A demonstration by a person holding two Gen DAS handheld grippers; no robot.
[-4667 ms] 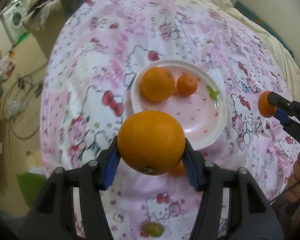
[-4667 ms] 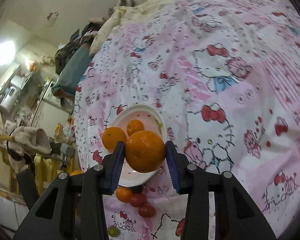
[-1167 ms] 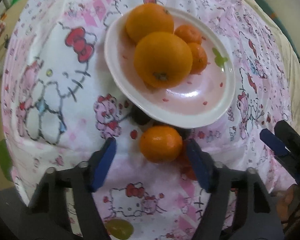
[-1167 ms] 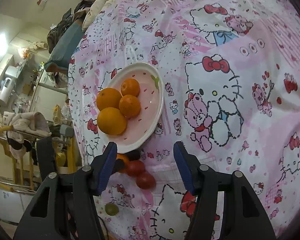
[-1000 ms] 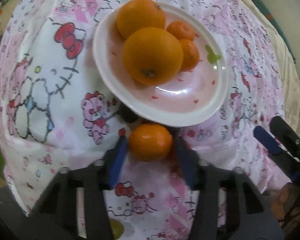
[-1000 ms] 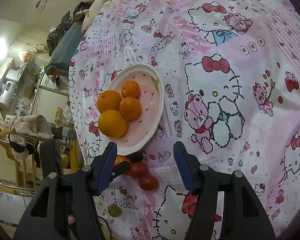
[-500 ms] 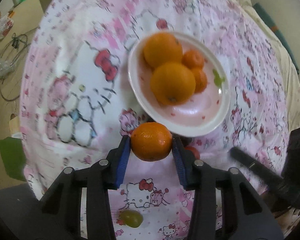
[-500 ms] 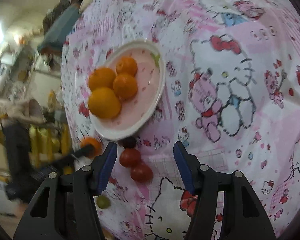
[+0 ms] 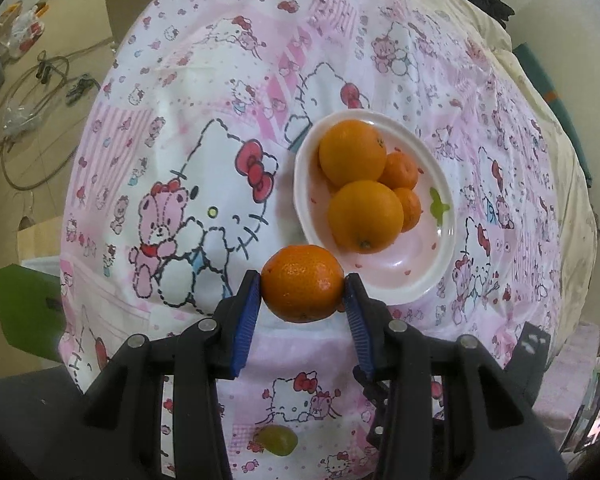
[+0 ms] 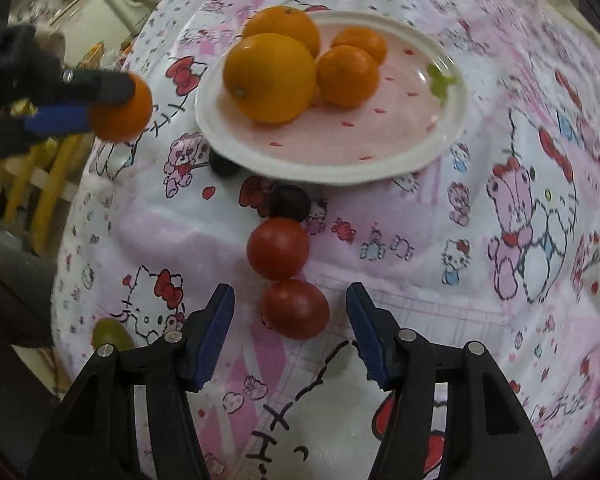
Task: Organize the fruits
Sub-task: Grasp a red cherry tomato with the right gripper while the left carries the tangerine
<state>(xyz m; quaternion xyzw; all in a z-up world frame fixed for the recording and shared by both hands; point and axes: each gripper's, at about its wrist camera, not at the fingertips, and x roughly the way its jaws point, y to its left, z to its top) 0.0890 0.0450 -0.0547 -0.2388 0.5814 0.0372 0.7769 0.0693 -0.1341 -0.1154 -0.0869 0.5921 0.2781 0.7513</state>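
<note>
- The left claw [image 9: 303, 284] hides the tomatoes from its own camera; the right view is blurred at the edges.
- The left claw is clenched on a tangerine [image 9: 302, 283], lifted off the bedsheet [image 9: 204, 128] since a second ago; the plate [image 9: 440, 272] lies just ahead of it.
- The right claw [image 10: 290, 304], released, has dropped toward the near tomato [image 10: 295, 309], now between its tips.

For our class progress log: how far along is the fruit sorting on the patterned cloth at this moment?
Done: four orange citrus fruits sit in the white pink-speckled plate. In hand: the left gripper clamps a small orange tangerine near the plate. Left: two red tomatoes, two dark grapes and a green grape on the cloth; the open right gripper flanks the nearer tomato.
</note>
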